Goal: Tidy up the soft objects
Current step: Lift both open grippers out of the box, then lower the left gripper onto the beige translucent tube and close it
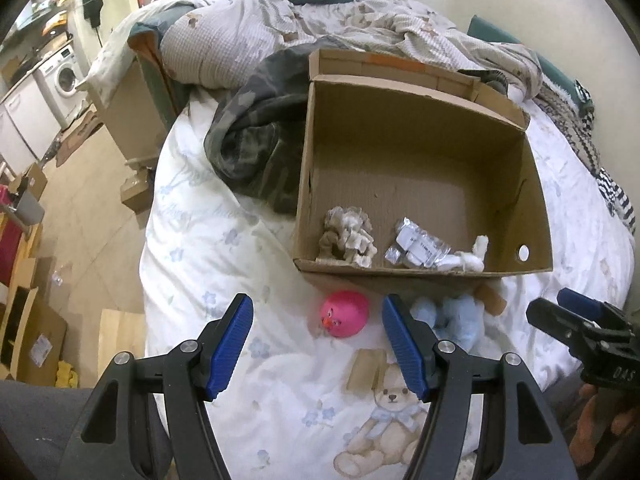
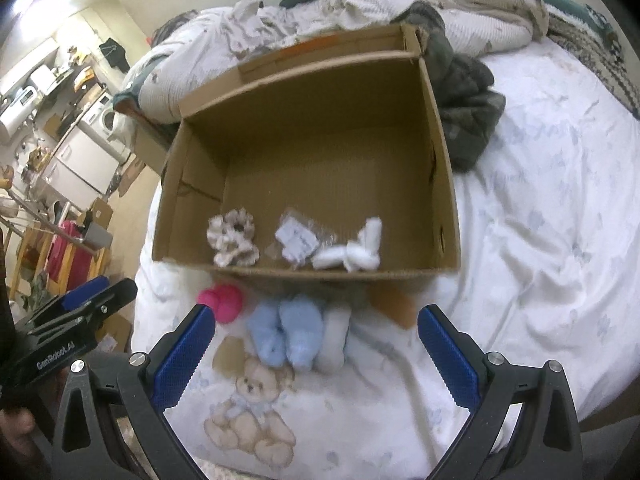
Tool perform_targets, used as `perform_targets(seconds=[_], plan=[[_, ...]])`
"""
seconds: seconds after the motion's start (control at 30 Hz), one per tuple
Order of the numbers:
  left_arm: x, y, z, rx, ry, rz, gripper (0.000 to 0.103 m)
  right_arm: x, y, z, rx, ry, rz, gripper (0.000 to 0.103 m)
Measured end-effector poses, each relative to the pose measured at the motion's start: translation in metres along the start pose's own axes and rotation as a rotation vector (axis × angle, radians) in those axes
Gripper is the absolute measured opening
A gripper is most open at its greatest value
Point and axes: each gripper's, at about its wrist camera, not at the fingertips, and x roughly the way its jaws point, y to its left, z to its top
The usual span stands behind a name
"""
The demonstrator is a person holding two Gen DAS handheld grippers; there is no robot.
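Two fluffy pale-blue slippers (image 2: 286, 330) before cardboard box (image 2: 444, 184), round pink toy (image 1: 345, 314) beside, both grippers' fingers wide

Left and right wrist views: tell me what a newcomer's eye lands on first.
The open cardboard box on the bed dominates, with a beige scrunchie, a plastic packet and a white fluffy piece along its near wall. In front of it a bright pink ball and pale blue plush lie on the white quilt. Both grippers, left and right, hover with jaws open.
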Motion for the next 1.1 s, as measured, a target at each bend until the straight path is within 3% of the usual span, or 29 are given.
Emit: perform_targets(seconds=[0.1, 0.37, 0.6, 0.8, 0.9, 0.97, 1.1], plan=[[0.000, 0.003, 0.000, -0.004, -0.012, 0.019, 0.064, -0.003, 0.004, -0.003, -0.017, -0.008, -0.044, 0.103], [0.018, 0.005, -0.007, -0.012, 0.065, 0.011, 0.064, 0.000, 0.003, -0.005, 0.003, 0.013, 0.000, 0.103], [0.061, -0.018, -0.027, 0.015, 0.259, -0.073, 0.064, 0.006, -0.018, -0.003, 0.109, 0.040, 0.036, 0.103], [0.089, -0.037, -0.041, 0.056, 0.346, -0.077, 0.063, 0.007, -0.036, -0.004, 0.187, 0.053, 0.063, 0.103], [0.103, -0.045, -0.045, 0.086, 0.372, -0.069, 0.054, 0.009, -0.044, -0.004, 0.216, 0.062, 0.063, 0.103], [0.112, -0.050, -0.048, 0.092, 0.397, -0.086, 0.040, 0.011, -0.048, -0.004, 0.234, 0.071, 0.065, 0.103], [0.120, -0.055, -0.050, 0.097, 0.414, -0.083, 0.026, 0.015, -0.048, -0.003, 0.238, 0.078, 0.061, 0.103]])
